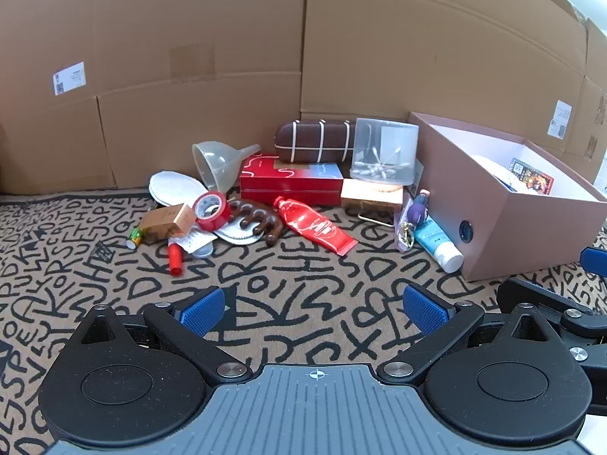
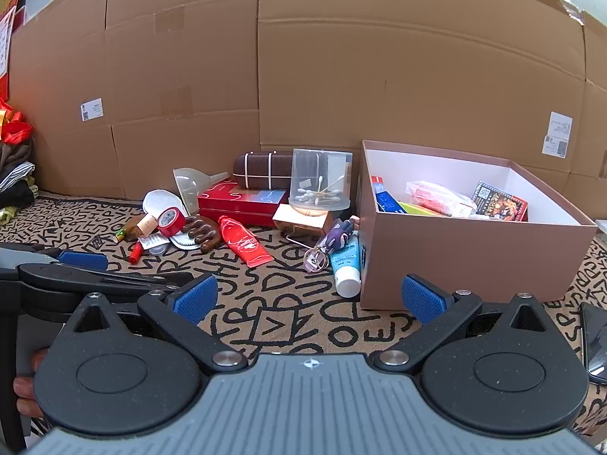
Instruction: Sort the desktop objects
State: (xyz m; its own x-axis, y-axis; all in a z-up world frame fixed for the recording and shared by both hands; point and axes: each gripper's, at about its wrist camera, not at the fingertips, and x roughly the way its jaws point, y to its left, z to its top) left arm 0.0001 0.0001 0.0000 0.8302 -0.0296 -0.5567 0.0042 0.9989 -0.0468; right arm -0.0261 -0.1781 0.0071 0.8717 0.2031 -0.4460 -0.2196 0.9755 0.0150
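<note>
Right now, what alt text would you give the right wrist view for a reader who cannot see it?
The open, empty right gripper hovers above a letter-patterned mat, facing a clutter of small items such as a red tube beside a partly filled cardboard box. Cardboard walls stand behind.

Clutter pile left of open box, tube between

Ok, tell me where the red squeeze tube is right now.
The red squeeze tube lies flat on the patterned mat near the middle of both views, in front of the red gift box, right beside the brown wooden massager.
</note>
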